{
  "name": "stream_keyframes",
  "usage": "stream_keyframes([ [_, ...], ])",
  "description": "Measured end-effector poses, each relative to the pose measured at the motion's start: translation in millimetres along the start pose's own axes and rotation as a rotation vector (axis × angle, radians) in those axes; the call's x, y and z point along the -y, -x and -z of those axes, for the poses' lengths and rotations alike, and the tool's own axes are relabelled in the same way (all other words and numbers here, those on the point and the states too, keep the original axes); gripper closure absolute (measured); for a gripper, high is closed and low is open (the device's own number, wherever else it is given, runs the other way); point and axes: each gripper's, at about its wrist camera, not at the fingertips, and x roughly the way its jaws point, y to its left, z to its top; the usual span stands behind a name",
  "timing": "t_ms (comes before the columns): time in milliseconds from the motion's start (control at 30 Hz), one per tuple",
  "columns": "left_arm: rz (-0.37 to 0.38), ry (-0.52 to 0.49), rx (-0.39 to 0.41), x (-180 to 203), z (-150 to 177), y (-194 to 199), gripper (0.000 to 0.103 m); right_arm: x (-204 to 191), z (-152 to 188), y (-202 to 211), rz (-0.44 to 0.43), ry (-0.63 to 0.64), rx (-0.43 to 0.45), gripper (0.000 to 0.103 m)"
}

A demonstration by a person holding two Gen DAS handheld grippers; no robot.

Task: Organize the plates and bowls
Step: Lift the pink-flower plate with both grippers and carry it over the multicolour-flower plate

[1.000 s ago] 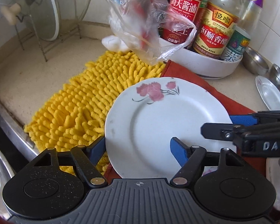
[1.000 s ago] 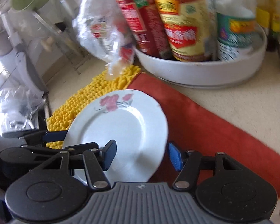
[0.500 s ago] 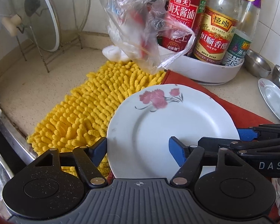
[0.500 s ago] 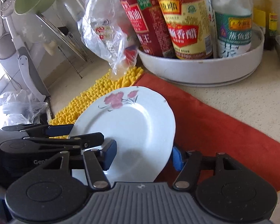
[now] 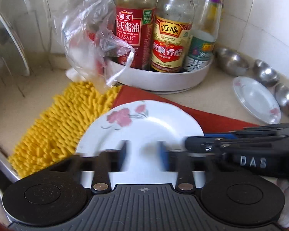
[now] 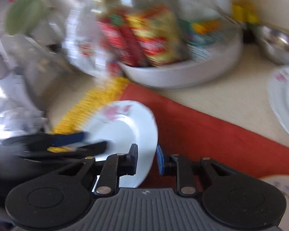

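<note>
A white plate (image 5: 144, 134) with a pink flower print sits tilted over the red cloth (image 5: 217, 117) and the edge of the yellow mat (image 5: 63, 123) on a kitchen counter, caught between two hand-held grippers. The right gripper (image 6: 146, 158) straddles the plate's rim edge-on, its jaws narrowed to either face of the china; whether they already pinch it cannot be told through the blur. The left gripper (image 5: 142, 156) frames the plate's near edge with its blurred jaws drawn close together, and contact there is likewise unclear.

The plate looks like glazed ceramic: stiff, fairly heavy for a pinch grip, slick and easily chipped. The raised rim appears the only practical place to grasp, with one finger above and one below, and a firm squeeze is probably needed to stop it swivelling.

Behind stands a white tray (image 5: 163, 79) of sauce bottles (image 5: 169, 38) with a plastic bag (image 5: 90, 44) draped beside it. Further right lie a second plate (image 5: 256, 100) and steel bowls (image 5: 231, 59), the likely stacking spot.
</note>
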Motion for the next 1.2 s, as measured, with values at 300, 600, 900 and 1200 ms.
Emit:
stream_keyframes([
  [300, -0.057, 0.168, -0.029, -66, 10, 3, 0.036, 9, 4, -5, -0.065, -0.033, -0.02, 0.072],
  [600, -0.023, 0.168, -0.058, -60, 15, -24, 0.03, -3, 3, -30, -0.11, -0.001, -0.048, 0.058],
  [900, -0.038, 0.095, -0.043, -43, 11, -17, 0.029, 4, 4, -22, -0.068, -0.039, -0.041, 0.059],
  [1200, -0.007, 0.049, -0.01, -21, 1, -6, 0.028, 19, 0, 12, -0.061, -0.106, 0.03, 0.059],
])
